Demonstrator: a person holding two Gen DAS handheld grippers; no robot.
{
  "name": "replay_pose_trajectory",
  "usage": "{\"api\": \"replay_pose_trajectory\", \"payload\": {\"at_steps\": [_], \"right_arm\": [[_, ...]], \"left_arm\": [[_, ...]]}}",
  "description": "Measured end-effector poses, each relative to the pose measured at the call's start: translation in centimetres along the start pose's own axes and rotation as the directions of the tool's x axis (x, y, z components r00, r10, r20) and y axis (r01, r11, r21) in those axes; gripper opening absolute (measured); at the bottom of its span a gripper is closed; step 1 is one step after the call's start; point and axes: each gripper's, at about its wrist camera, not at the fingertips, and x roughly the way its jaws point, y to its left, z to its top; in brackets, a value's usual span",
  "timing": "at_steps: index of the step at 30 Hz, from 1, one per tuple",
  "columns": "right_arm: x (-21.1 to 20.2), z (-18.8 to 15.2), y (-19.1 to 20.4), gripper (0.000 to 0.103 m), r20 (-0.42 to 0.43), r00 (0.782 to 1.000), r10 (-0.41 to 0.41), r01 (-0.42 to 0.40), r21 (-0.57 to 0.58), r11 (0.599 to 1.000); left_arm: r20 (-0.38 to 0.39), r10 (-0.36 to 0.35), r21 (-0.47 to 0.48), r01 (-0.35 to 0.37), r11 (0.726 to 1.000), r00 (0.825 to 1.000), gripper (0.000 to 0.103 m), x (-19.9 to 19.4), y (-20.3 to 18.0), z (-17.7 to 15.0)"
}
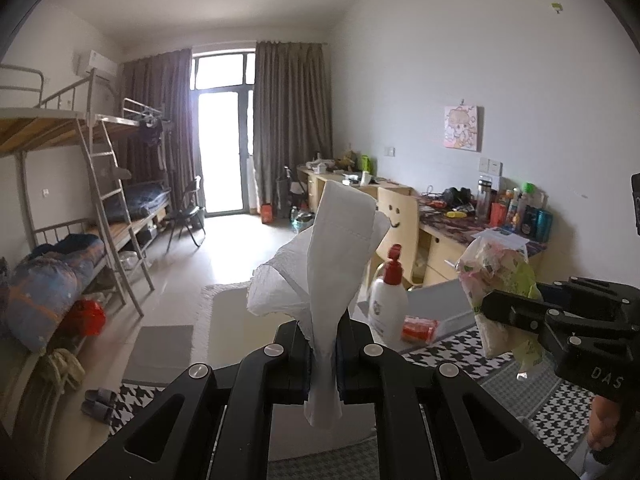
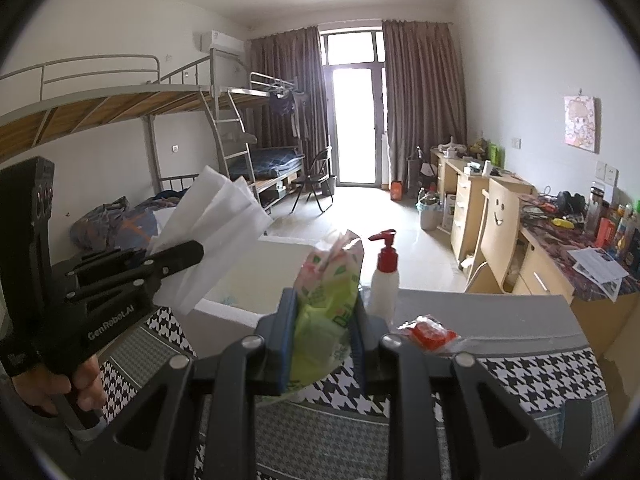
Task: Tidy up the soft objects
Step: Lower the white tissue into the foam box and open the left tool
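My left gripper (image 1: 323,354) is shut on a white tissue (image 1: 332,264) that stands up crumpled from the jaws; the tissue also shows in the right wrist view (image 2: 216,236), as does the left gripper (image 2: 176,268). My right gripper (image 2: 323,344) is shut on a soft green and pink tissue pack (image 2: 326,300), held upright above the table. The pack (image 1: 500,280) and the right gripper (image 1: 516,316) also show at the right of the left wrist view. Both are held above the houndstooth tablecloth (image 2: 532,376).
A white pump bottle with a red top (image 2: 384,276) and a small red packet (image 2: 430,332) stand on the table beyond the grippers. A white box (image 2: 256,292) sits at the table's far left. Bunk beds (image 2: 120,120) line the left wall, desks (image 2: 540,264) the right.
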Motion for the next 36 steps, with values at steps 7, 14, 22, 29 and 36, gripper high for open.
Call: {"api": "replay_pose_trajectory", "payload": {"at_steps": [7,14,22,29,36], "right_arm": [[1.5,0.7,0.8,0.029,-0.011,0.999,0.031,-0.032,-0.019,0.999],[2.9,1.1,1.1,0.029,-0.032,0.997,0.073,-0.074,-0.016,0.997],[4.7,1.5,1.5,0.028,-0.059,0.995,0.079,-0.081,-0.018,0.997],[5.7,1.7,1.8,0.029,-0.08,0.994,0.077,-0.078,-0.021,0.997],[6.4,1.7,1.9,0.029,-0.087,0.993,0.075,-0.078,-0.03,0.997]], "left_arm": [[-0.013,0.046,-0.011,-0.046,0.999,0.999,0.01,1.4,1.0,0.3],[-0.034,0.082,-0.004,-0.082,0.997,0.996,0.01,2.6,1.8,0.1],[-0.074,0.072,-0.03,-0.075,0.997,0.995,0.01,4.1,3.1,0.1],[-0.114,0.081,-0.027,-0.085,0.996,0.99,0.01,5.9,3.7,0.1],[-0.159,0.074,-0.045,-0.082,0.996,0.985,0.037,7.2,4.1,-0.2]]}}
